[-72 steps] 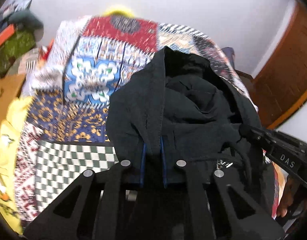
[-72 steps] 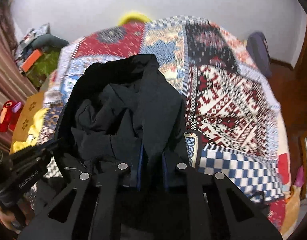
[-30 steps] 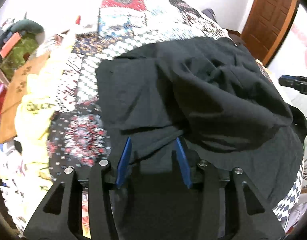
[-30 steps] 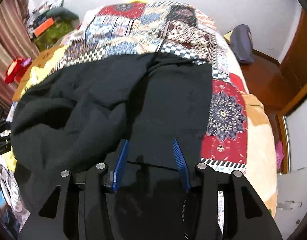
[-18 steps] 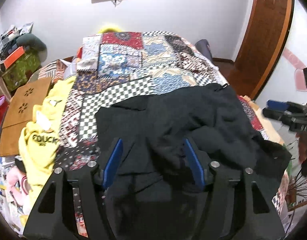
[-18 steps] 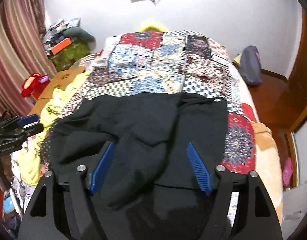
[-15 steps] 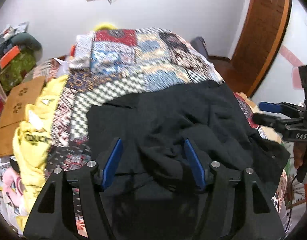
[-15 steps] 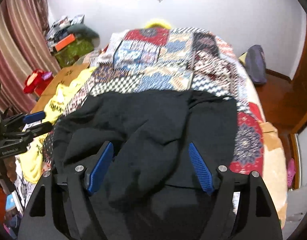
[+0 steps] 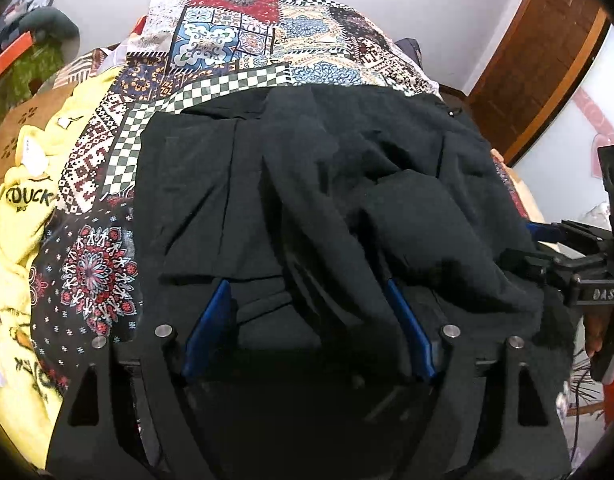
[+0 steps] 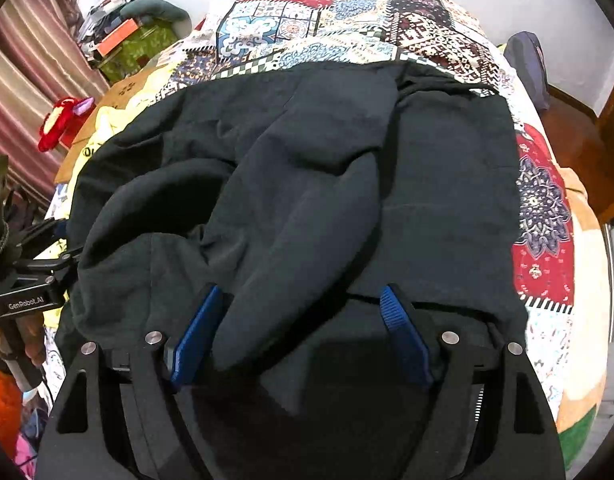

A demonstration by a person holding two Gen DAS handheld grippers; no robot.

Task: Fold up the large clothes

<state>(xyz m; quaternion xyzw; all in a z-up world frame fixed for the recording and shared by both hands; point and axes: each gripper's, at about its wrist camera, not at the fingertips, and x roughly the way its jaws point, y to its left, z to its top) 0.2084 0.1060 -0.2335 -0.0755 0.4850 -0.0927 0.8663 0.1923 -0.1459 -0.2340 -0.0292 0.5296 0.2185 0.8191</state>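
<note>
While both hand-held grippers gape wide, black garment rumpled on patchwork bedspread.

Garment spread across near end of bed — quilt exposed beyond it, shirt left, door far right.
</note>
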